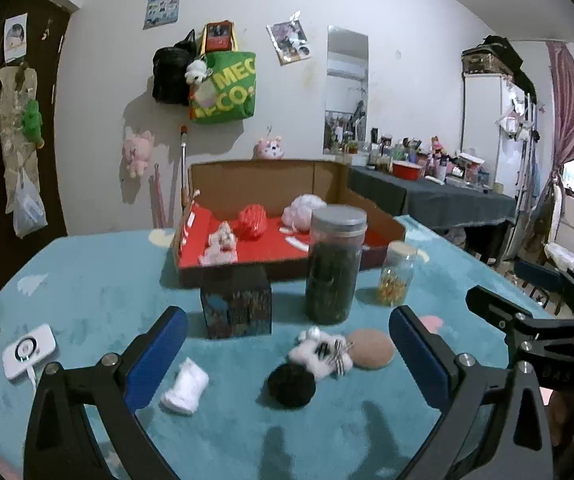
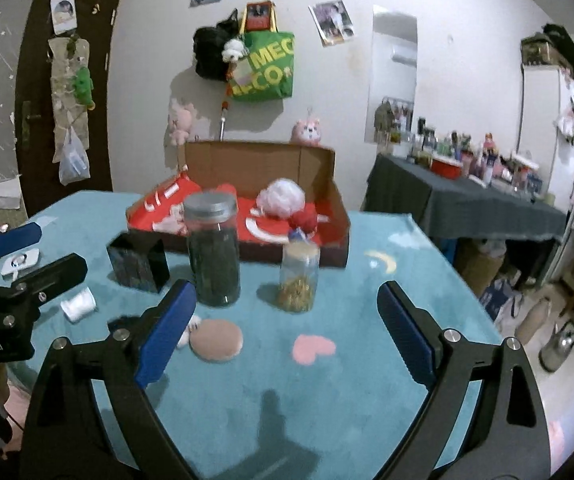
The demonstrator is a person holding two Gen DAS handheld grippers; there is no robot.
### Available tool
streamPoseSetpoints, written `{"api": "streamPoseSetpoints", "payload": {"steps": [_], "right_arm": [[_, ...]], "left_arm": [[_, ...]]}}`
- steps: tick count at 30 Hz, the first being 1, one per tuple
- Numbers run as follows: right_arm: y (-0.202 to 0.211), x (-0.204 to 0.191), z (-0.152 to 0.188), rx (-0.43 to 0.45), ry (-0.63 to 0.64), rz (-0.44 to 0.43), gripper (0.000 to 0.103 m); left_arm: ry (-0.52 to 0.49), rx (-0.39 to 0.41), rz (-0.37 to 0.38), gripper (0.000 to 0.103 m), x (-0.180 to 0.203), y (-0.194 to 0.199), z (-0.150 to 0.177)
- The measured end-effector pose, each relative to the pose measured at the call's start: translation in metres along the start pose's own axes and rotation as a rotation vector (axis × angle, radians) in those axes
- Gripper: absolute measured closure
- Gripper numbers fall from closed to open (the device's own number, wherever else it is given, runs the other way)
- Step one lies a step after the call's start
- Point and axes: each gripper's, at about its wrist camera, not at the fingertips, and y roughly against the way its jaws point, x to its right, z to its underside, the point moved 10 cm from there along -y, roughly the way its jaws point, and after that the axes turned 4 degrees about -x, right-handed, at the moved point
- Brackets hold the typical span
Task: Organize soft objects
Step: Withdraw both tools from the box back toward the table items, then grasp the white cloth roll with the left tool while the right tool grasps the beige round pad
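Observation:
My left gripper point(image 1: 287, 320) hangs open over the teal table cover, nothing between its blue pads. Ahead of it lie a white rolled cloth point(image 1: 185, 388), a black pom ball point(image 1: 291, 386), a white fluffy toy with a striped bow point(image 1: 321, 354) and a tan round pad point(image 1: 371, 348). My right gripper point(image 2: 287, 286) is also open and empty, with the tan pad point(image 2: 217, 338) just inside its left finger. Behind stands a cardboard box point(image 1: 267, 184) lined in red, holding a red yarn ball point(image 1: 253, 220), a pale mesh puff point(image 1: 303, 208) and a small pinkish plush point(image 1: 223, 240).
A tall jar of dark green stuff point(image 1: 333, 264), a small jar with yellow contents point(image 1: 397, 276) and a dark printed cube point(image 1: 237, 308) stand between the grippers and the box. A white device point(image 1: 29, 350) lies at the table's left. A cluttered side table point(image 2: 467, 204) is at the right.

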Motion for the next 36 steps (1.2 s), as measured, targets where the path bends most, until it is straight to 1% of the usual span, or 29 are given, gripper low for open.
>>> {"api": "streamPoseSetpoints", "payload": {"steps": [4,7,10,15,18,25,31,36], "right_arm": [[-0.011,0.002,0.024,-0.03,-0.026,0.0,0.01],[-0.018,0.001,0.038,-0.046,-0.028,0.008,0.01],[-0.026,-0.001,0.054,-0.072,-0.024,0.014,0.01],[-0.036,-0.003,0.072,-0.115,-0.031,0.006,0.01],[-0.042,-0.004,0.081,-0.139,-0.039,0.0,0.01],[-0.049,-0.006,0.086,-0.173,-0.057,-0.025,0.01],[-0.056,-0.015,0.083,-0.184,-0.039,-0.044,0.01],[-0.066,-0.024,0.079,-0.205,-0.012,-0.064,0.01]], "left_arm": [[0.001,-0.023,-0.008,0.0,0.001,-0.009,0.018],[0.023,-0.068,0.002,0.0,0.0,-0.019,0.037],[0.038,-0.096,-0.005,0.0,-0.003,-0.026,0.049],[0.032,-0.125,-0.022,0.0,-0.006,-0.033,0.061],[0.034,-0.137,-0.021,0.0,-0.008,-0.035,0.063],[0.036,-0.146,-0.031,0.0,-0.017,-0.036,0.06],[0.03,-0.176,-0.038,0.0,-0.03,-0.041,0.061],[0.029,-0.2,-0.06,0.0,-0.047,-0.045,0.06]]}}
